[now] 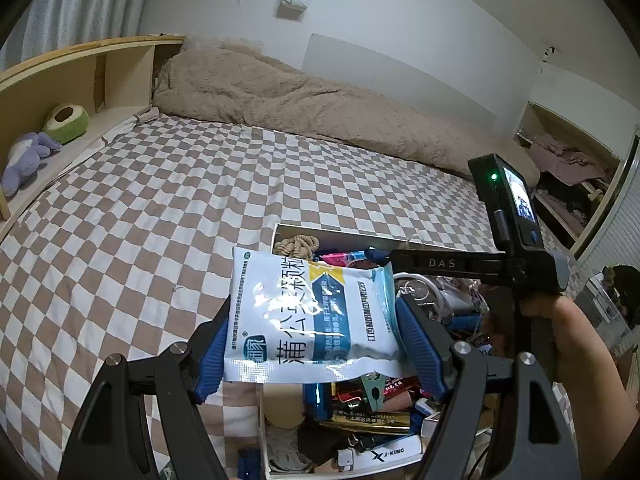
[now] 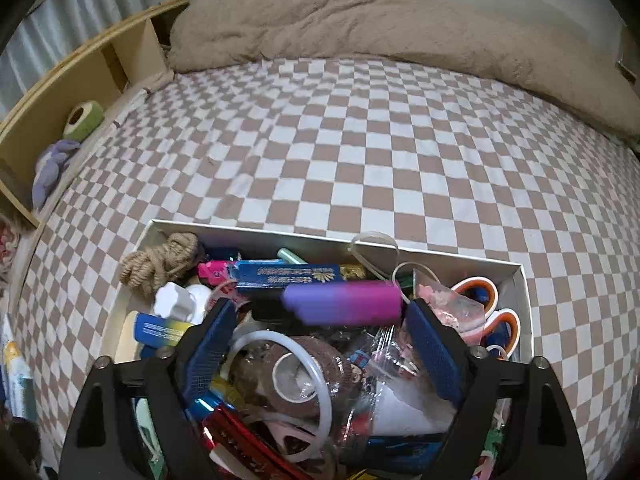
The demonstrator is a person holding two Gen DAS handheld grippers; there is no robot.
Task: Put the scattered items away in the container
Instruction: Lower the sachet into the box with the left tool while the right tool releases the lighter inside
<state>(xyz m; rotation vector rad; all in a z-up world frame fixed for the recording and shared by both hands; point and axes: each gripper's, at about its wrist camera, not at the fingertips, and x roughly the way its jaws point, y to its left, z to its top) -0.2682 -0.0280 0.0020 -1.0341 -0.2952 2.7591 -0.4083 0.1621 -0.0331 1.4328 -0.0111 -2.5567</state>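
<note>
A bed (image 2: 360, 152) in a checked sheet fills the room; beige blanket (image 2: 360, 20) at 12 o'clock, wooden shelf (image 1: 80, 76) at 10 o'clock.

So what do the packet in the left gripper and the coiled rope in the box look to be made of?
Packet: glossy plastic film, judging by bright glare streaks and a crimped sealed edge. Coiled rope: coarse tan twisted fibre, probably jute or hemp; matte, with visible strands.

left claw (image 1: 312, 344): black arms | blue ribbed pads | silver screws
</note>
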